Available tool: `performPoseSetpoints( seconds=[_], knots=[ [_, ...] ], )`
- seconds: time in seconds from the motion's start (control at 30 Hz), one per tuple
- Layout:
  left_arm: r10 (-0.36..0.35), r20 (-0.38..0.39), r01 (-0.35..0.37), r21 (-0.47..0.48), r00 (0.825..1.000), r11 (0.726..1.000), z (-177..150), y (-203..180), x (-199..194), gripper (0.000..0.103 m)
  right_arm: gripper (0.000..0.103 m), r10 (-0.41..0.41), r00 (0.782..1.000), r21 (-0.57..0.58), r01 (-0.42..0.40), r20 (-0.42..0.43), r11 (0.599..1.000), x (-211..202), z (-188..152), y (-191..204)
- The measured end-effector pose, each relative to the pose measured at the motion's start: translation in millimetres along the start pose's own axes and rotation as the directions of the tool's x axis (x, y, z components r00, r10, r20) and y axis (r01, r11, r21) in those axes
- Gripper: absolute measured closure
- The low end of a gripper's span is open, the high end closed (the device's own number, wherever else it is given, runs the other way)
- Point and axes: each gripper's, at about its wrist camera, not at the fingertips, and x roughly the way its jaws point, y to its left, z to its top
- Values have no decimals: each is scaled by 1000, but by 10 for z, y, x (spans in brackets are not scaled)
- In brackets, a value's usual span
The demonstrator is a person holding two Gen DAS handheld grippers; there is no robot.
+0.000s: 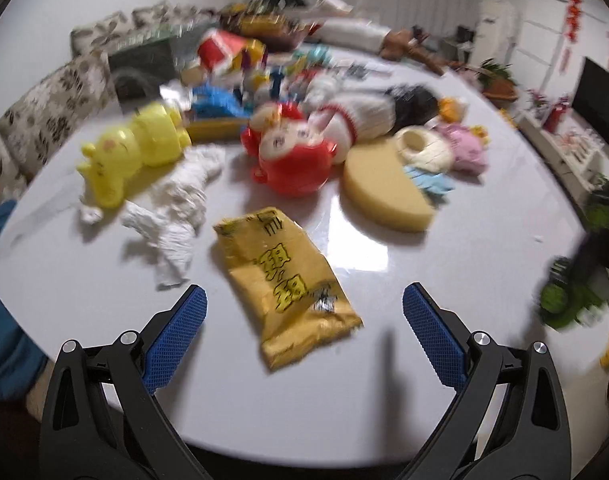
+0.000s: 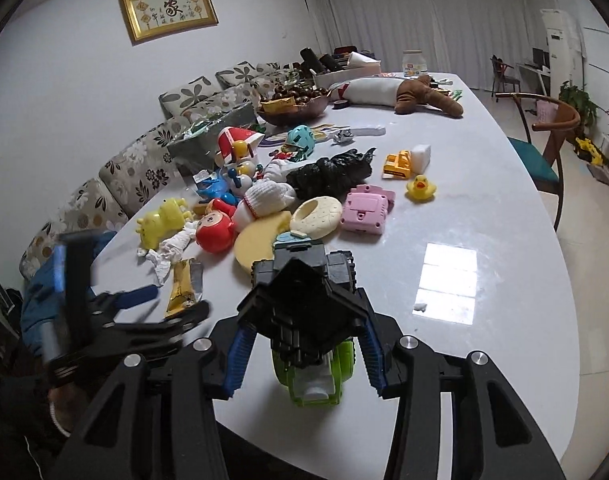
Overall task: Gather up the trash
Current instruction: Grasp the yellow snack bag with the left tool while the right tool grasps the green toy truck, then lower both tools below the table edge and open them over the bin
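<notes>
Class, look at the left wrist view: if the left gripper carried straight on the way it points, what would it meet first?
Most likely the yellow snack wrapper, which lies on the white table directly ahead of the left gripper, between its wide-open jaws. The crumpled white tissue sits off to the left of that line. The view is blurred, so depth is uncertain.

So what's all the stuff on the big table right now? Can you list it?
snack wrapper: one, yellow, near edge, between the left pads
crumpled tissue: one, white, left of the wrapper
cat toy: one, yellow, far left
round-faced toy: one, red, middle
sponge: one, tan, right of the red toy
rubber duck: one, yellow, right side
pink toy: one, beside the duck
toy truck: one, black and green, in the right grip
table: one, white
left hand-held gripper: open
right hand-held gripper: shut on the truck
</notes>
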Motion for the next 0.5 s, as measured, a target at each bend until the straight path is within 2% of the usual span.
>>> performPoseSetpoints(
  seconds=[0.03, 0.07, 0.1, 0.17, 0.2, 0.3, 0.4, 0.5],
  knots=[
    [67, 39, -68, 19, 997, 998, 31, -29, 44, 28, 56, 0, 1000, 0, 0, 3, 1000, 2, 9, -12],
    [52, 59, -54, 24, 997, 998, 50, -20, 16, 49, 56, 1, 1000, 2, -1, 7, 1000, 11, 17, -9],
    [27, 68, -30, 45, 997, 999, 91, -18, -20, 85, 56, 3, 1000, 4, -3, 14, 1000, 6, 23, -9],
    [-95, 24, 95, 19, 995, 995, 176, 99, -105, 88, 56, 16, 999, 8, -17, 31, 1000, -35, 45, 12],
    [-120, 64, 119, 18, 991, 993, 196, 173, -284, 90, 56, 22, 999, 5, -22, 39, 1000, -57, 48, 40],
    [-119, 181, 104, 86, 976, 991, 172, 256, -776, 90, 56, 53, 997, -23, -51, 63, 998, -192, 57, 186],
    [-203, 253, 165, 163, 946, 973, 59, 352, -1338, 90, 56, 89, 993, -51, -85, 74, 995, -355, 6, 374],
    [-288, 266, 227, 238, 920, 944, -109, 411, -1745, 90, 56, 141, 988, -77, -136, 63, 988, -546, -121, 610]
  ],
)
